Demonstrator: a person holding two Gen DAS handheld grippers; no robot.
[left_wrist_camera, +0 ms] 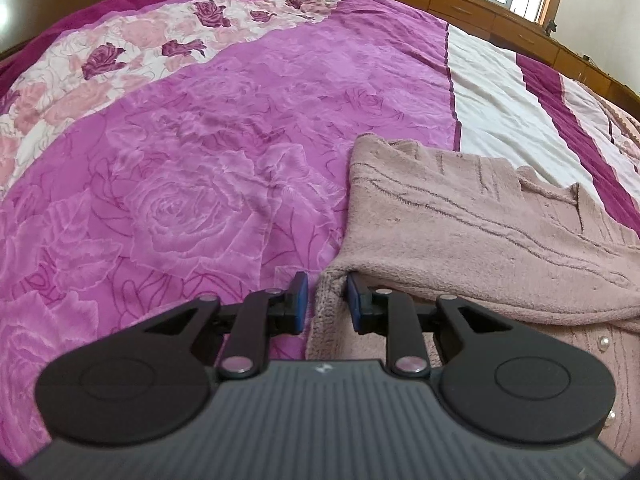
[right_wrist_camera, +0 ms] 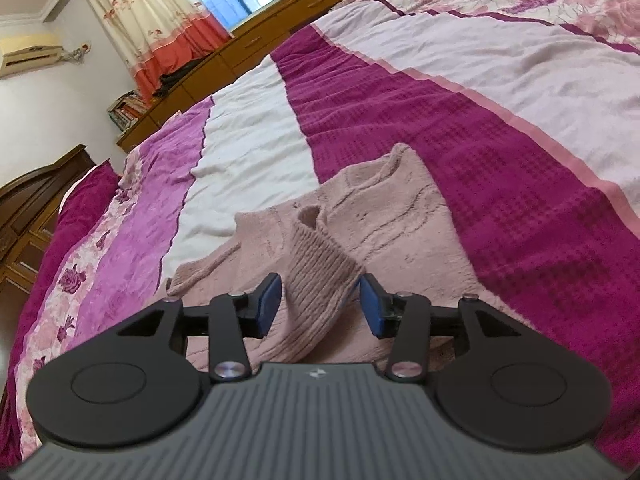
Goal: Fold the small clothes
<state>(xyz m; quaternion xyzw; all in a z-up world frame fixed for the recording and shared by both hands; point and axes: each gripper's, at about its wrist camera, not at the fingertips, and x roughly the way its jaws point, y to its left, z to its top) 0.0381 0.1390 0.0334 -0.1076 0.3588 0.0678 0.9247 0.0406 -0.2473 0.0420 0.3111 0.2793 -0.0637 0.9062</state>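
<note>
On the bed [left_wrist_camera: 208, 184], spread with a purple rose-print cover, we see a pink knit sweater [left_wrist_camera: 480, 232] lying flat toward the right side. Left claw [left_wrist_camera: 327, 304] sits at the sweater's near left edge; a fold of the knit is between its blue pads, narrow gap, but we cannot tell whether both pads press it. Sweater body runs away and rightward from that claw. Right claw [right_wrist_camera: 320, 304] straddles the ribbed cuff [right_wrist_camera: 316, 280] of a sleeve folded across the body; its pads stand clear of the cuff on both sides, released. Sleeve's long axis points straight ahead from the right claw, so that hand is nearer the cuff. Next fold likely turns on the left edge being lifted rightward. Sweater's near hem is hidden under both claw bodies; far collar is hard to make out.
</note>
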